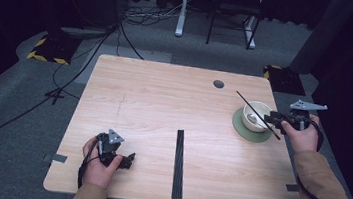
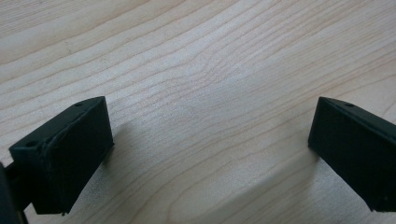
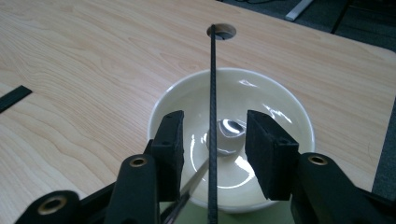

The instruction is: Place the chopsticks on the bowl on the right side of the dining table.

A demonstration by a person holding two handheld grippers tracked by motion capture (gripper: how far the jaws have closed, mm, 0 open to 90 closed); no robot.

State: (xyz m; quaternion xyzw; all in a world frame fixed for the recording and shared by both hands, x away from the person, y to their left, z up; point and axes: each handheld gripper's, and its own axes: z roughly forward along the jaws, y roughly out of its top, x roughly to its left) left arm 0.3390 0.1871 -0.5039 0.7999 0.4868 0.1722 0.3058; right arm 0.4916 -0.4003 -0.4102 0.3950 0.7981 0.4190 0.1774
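Your right gripper (image 3: 212, 154) has its jaws apart, the black rod (image 3: 213, 116) running between them untouched, laid across the white bowl (image 3: 285, 105) just ahead — the release step, it seems. Next, back away without nudging the rod. Your left gripper (image 2: 210, 154) sits spread wide on the table (image 2: 196, 56), holding nothing.

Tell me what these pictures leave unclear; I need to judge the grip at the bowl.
- Black rod: the right gripper view's bottom edge cuts its near end.
- Spoon in the bowl: the right gripper's jaws hide its handle.
- High view: too small to tell whether the rod touches the bowl.
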